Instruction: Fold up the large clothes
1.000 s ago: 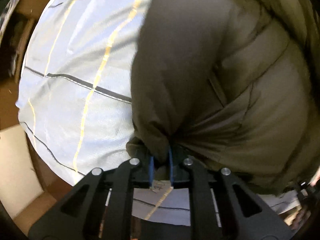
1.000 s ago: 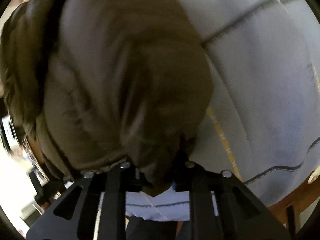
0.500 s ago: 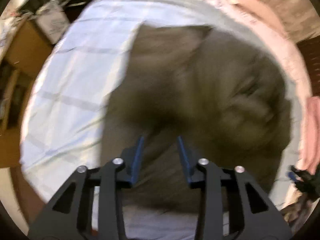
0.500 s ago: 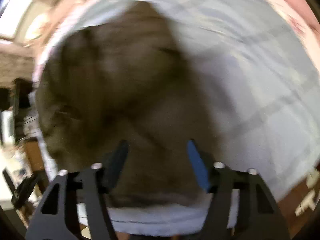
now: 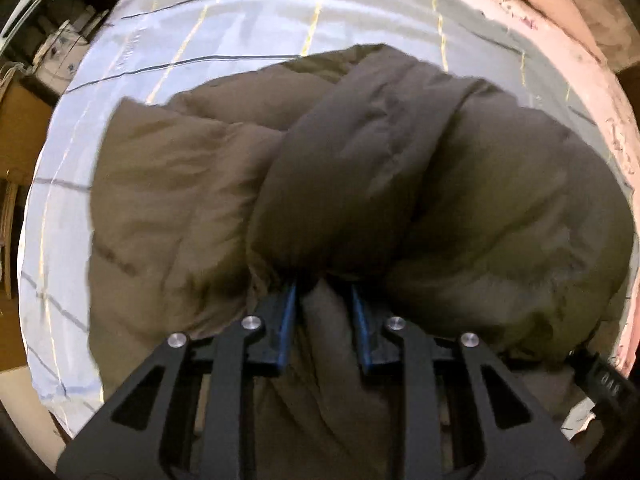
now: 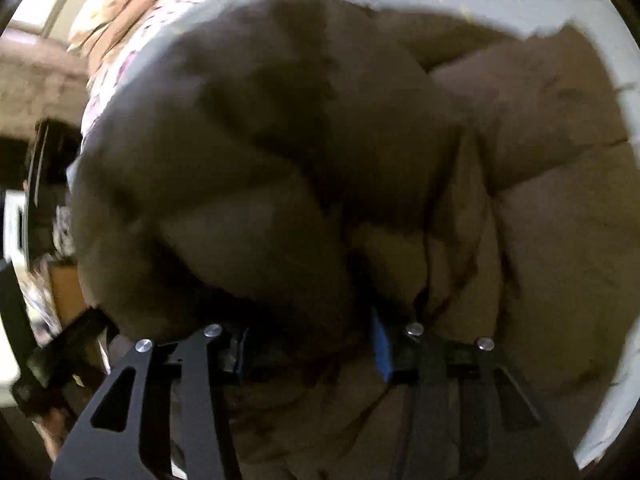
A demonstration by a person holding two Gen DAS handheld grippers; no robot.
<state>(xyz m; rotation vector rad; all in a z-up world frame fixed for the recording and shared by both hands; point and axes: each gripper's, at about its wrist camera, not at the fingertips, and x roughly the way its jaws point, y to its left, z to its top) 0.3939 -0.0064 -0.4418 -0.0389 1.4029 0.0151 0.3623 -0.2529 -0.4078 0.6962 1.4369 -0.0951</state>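
Puffer jacket (image 5: 360,184), olive-brown, heaped on the bed's pale blue checked sheet (image 5: 168,24).
Its bulky folds bunch against both grippers: the left gripper (image 5: 323,300) and right gripper (image 6: 308,332) each stand parted, blue-padded fingers spread, clasping nothing. A pink floral blanket (image 5: 560,40) borders the sheet.

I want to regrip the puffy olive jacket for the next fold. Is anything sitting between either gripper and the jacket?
Nothing visible does. The left gripper and right gripper are both open with the olive jacket bulging right at their fingertips. Only the striped sheet shows around the jacket.
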